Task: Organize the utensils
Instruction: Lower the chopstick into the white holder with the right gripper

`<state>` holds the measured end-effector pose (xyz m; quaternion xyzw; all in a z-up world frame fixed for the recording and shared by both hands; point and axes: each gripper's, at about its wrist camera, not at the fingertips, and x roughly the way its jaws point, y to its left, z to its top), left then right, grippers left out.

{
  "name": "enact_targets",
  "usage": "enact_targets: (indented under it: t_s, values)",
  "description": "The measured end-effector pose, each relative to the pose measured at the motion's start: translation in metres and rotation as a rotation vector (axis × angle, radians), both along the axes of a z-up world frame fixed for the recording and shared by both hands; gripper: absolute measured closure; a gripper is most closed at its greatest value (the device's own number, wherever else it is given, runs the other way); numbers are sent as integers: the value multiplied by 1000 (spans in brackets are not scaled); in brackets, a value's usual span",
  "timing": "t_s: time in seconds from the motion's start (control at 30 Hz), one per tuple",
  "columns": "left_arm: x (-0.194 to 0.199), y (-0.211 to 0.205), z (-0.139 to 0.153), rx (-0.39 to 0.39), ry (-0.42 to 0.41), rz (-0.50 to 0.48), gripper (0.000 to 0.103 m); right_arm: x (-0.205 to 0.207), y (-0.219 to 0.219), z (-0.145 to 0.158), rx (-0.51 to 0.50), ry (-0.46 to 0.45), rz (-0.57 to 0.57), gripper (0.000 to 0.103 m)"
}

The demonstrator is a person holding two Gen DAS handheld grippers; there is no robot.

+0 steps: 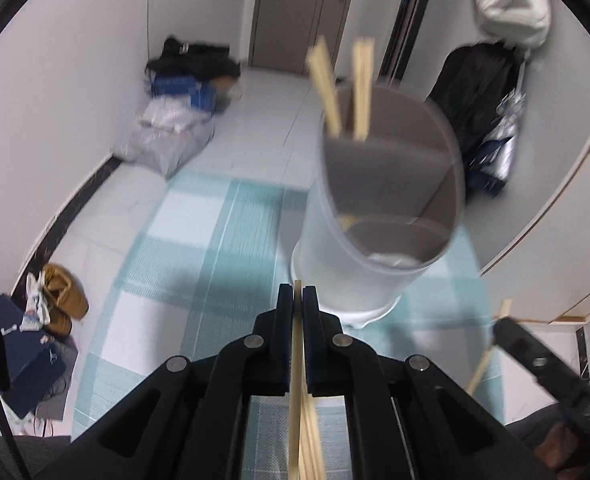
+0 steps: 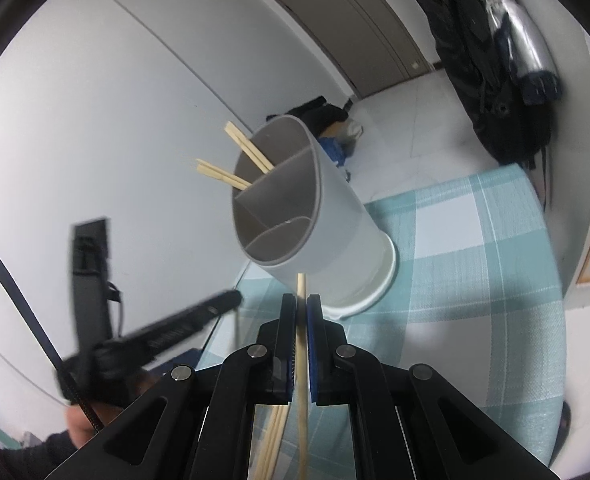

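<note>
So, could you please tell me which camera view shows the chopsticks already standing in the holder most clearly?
The right wrist view: the chopsticks are sharp there, leaning out of one compartment of the white holder. The left wrist view shows them too, but blurred.

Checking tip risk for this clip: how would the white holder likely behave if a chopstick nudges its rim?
The holder looks tall and narrow with thin walls, so probably light and apt to tip. Its base flares slightly on the cloth, which may steady it. The chopsticks inside lean to one side, which could bias it that way.
</note>
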<state>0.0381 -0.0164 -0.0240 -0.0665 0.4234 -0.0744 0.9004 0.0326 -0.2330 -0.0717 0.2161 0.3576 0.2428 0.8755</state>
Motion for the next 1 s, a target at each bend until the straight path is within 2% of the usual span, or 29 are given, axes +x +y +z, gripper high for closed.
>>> enact_targets:
  t_s: [0.1,0.27,0.57,0.73,1.0]
  values:
    - [-8,-1,14,7,-60,-13,102,-5,6,11,-56,-63,3,99]
    - [-14,-2,23,32,-116,-26,102,-13,17,23,-127,-121,-1,99]
    - [-22,13,32,1,-139,-11,102,-25,30,30,-192,-156,-5,99]
    - [-28,16,35,-22,-149,-24,102,-25,30,32,-186,-145,-17,99]
    - [-33,21,35,-17,-178,-42,102,-29,34,38,-196,-156,-44,99]
